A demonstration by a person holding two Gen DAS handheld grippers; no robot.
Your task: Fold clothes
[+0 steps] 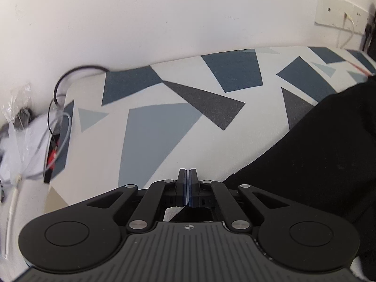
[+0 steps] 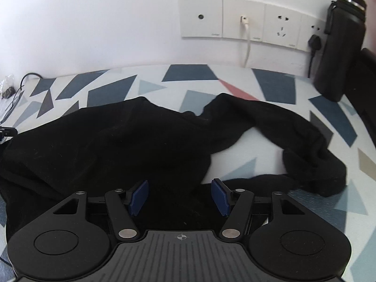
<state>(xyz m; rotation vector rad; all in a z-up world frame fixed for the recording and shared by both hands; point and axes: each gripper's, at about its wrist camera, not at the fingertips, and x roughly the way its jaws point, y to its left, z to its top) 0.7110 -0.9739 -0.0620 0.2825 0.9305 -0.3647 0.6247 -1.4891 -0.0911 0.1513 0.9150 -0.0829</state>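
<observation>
A black garment (image 2: 112, 145) lies crumpled on a table covered with a white cloth with blue and grey shapes (image 2: 244, 155); one sleeve (image 2: 305, 141) curls out to the right. My right gripper (image 2: 179, 195) is open, its blue pads (image 2: 139, 196) just above the garment's near edge, with nothing between them. In the left wrist view the garment (image 1: 317, 152) fills the right side. My left gripper (image 1: 187, 183) is shut with nothing visible between its pads, over the bare patterned cloth (image 1: 152, 136) to the left of the garment.
A white wall runs behind the table with a row of sockets (image 2: 246, 21) and a white cable (image 2: 247, 47). A black bottle (image 2: 340, 47) stands at the back right. Cables and a plastic bag (image 1: 35, 129) lie off the table's left end.
</observation>
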